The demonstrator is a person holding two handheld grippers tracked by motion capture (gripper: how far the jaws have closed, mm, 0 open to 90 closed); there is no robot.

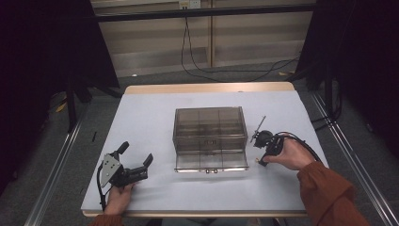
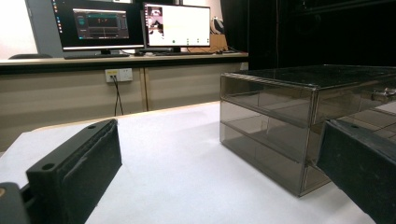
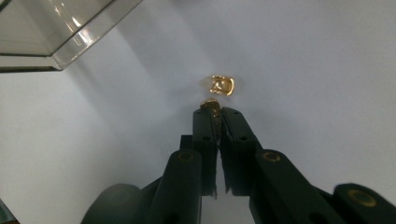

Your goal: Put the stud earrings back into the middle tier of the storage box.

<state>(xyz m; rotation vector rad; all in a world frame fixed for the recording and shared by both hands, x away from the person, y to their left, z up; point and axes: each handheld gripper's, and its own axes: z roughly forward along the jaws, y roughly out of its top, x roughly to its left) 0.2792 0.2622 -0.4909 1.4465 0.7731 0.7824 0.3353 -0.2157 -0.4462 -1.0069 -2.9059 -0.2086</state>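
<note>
A smoky clear drawer box [image 1: 209, 123] stands mid-table, its bottom drawer [image 1: 211, 162] pulled out toward me. In the high view my right gripper [image 1: 259, 162] points down at the table just right of that drawer. In the right gripper view its jaws [image 3: 217, 112] are pressed together, pinching a small gold piece [image 3: 210, 104] at their tips. A second small gold piece [image 3: 222, 85] lies on the white table just past them. My left gripper [image 1: 136, 153] rests at the front left, open and holding nothing. In the left gripper view the box [image 2: 280, 116] sits beyond its right jaw.
The table has a white top [image 1: 150, 117] with a wooden rim at the far edge. A corner of the clear drawer [image 3: 70, 32] shows at the upper left of the right gripper view. Monitors [image 2: 135, 23] stand on a desk beyond the table.
</note>
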